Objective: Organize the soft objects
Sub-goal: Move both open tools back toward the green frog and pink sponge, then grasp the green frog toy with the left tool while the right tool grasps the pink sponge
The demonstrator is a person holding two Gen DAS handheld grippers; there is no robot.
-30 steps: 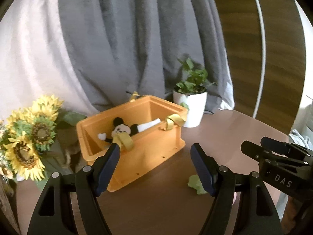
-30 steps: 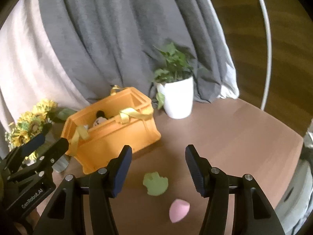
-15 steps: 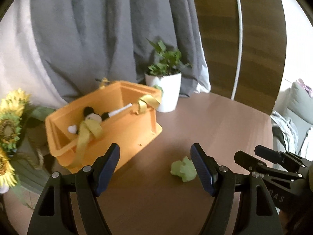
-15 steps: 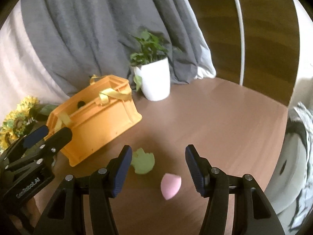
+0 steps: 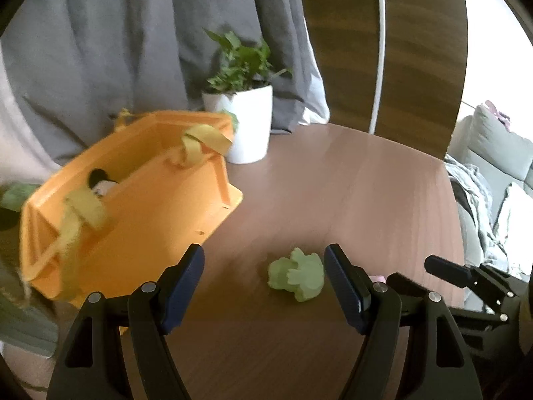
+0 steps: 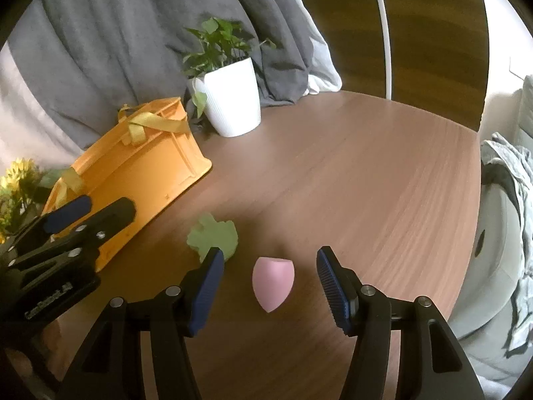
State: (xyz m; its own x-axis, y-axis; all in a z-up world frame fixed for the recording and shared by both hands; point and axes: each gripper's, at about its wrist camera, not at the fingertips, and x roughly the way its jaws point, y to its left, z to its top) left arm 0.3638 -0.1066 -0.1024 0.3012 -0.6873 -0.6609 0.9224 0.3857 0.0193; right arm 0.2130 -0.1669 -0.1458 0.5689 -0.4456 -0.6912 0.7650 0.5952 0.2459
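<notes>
A green soft toy [image 5: 297, 278] lies on the brown table, just ahead of my open, empty left gripper [image 5: 265, 280], nearer its right finger. It also shows in the right wrist view [image 6: 213, 238]. A pink egg-shaped sponge [image 6: 272, 281] lies between the fingers of my open, empty right gripper [image 6: 269, 273]. An orange basket [image 5: 140, 213] with yellow strap handles stands at the left and holds a black and white plush [image 5: 100, 183]. The basket also shows in the right wrist view [image 6: 140, 173].
A white pot with a green plant [image 5: 246, 123] stands behind the basket, against a grey curtain [image 5: 133, 33]. Sunflowers [image 6: 16, 180] are at the far left. The table edge [image 6: 466, 233] curves at the right, with a sofa and cloth [image 6: 509, 200] beyond.
Both grippers have moved forward, down and to the right. The green toy now lies close ahead of the left gripper and the pink sponge between the right fingers. Both stay open.
</notes>
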